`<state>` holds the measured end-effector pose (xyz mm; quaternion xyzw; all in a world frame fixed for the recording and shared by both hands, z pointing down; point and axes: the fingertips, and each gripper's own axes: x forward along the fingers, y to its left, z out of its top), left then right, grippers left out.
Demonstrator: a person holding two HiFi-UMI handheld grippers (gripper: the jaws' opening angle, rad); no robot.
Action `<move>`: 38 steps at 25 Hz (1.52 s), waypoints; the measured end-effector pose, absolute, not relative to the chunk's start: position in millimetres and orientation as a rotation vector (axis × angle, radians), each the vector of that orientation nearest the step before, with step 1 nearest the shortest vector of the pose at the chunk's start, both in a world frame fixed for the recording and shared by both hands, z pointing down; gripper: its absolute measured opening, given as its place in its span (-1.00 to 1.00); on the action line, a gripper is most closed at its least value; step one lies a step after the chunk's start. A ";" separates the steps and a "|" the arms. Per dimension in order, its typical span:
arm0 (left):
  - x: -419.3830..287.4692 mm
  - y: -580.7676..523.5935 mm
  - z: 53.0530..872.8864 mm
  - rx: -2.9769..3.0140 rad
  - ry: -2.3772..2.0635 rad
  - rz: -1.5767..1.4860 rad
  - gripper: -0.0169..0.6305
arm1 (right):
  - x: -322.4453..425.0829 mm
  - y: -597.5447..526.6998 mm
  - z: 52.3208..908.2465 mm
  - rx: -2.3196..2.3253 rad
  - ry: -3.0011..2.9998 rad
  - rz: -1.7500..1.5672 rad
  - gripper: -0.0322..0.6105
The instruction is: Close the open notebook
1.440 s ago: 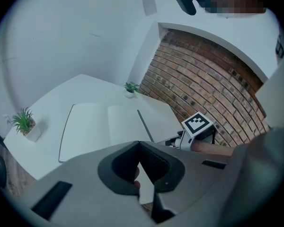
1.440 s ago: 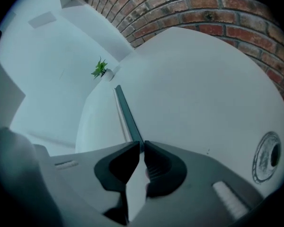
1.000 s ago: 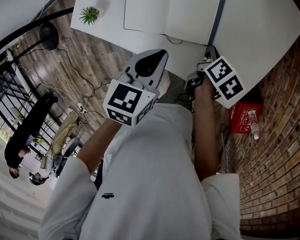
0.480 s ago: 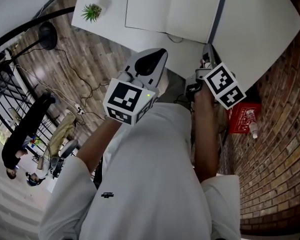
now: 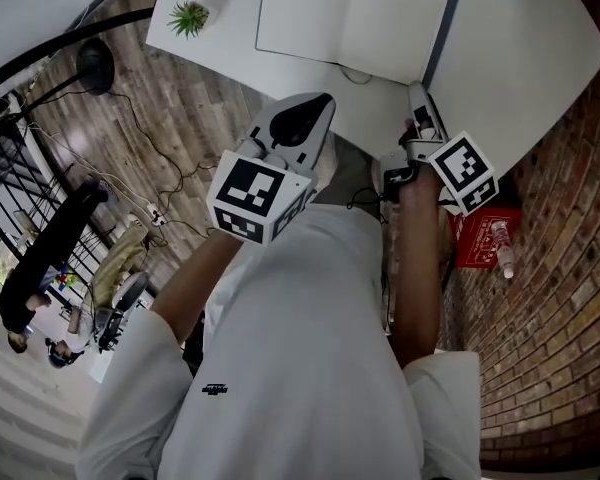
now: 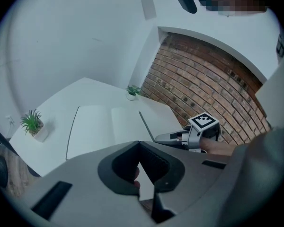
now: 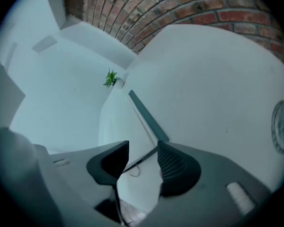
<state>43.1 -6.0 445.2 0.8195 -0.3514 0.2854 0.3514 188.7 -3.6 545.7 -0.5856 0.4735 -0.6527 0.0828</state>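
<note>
Open notebook (image 5: 350,13) lies flat on the bench (image 5: 520,58) ahead of both grippers, spine running away from the person. Right gripper (image 5: 417,96) is nearer, just short of the near right cover corner, jaws opening, nothing gripped. Left gripper (image 5: 315,110) hangs back, closed, empty.

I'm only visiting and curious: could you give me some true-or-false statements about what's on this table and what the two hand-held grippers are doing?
1. The notebook lies open on the white table. True.
2. Its pages are covered in writing. False: they are blank.
3. A small potted plant stands on the table, apart from the notebook. True.
4. The left hand-held gripper clamps the notebook's cover. False: it is shut on nothing, short of the notebook.
5. The right hand-held gripper is the one nearer the notebook. True; its jaws are opening and grip nothing.
</note>
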 end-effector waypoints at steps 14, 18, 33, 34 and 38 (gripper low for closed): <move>29.1 -8.4 447.9 2.114 -0.922 0.751 -0.94 | 182.9 -11.4 546.9 -1.825 1.335 -1.857 -0.06; 29.4 -9.8 447.3 2.116 -0.913 0.745 -0.94 | 203.2 -21.1 551.3 -1.953 1.544 -1.808 -0.03; 26.6 -13.4 452.4 2.103 -0.914 0.740 -0.94 | 174.0 -31.2 572.3 -2.061 2.132 -1.939 0.22; 26.8 -13.8 452.5 2.103 -0.915 0.739 -0.94 | 174.6 -30.4 574.0 -2.124 2.132 -1.949 0.22; 26.6 -19.9 459.8 2.096 -0.916 0.739 -0.94 | 174.9 -28.5 578.5 -2.285 2.151 -1.914 0.22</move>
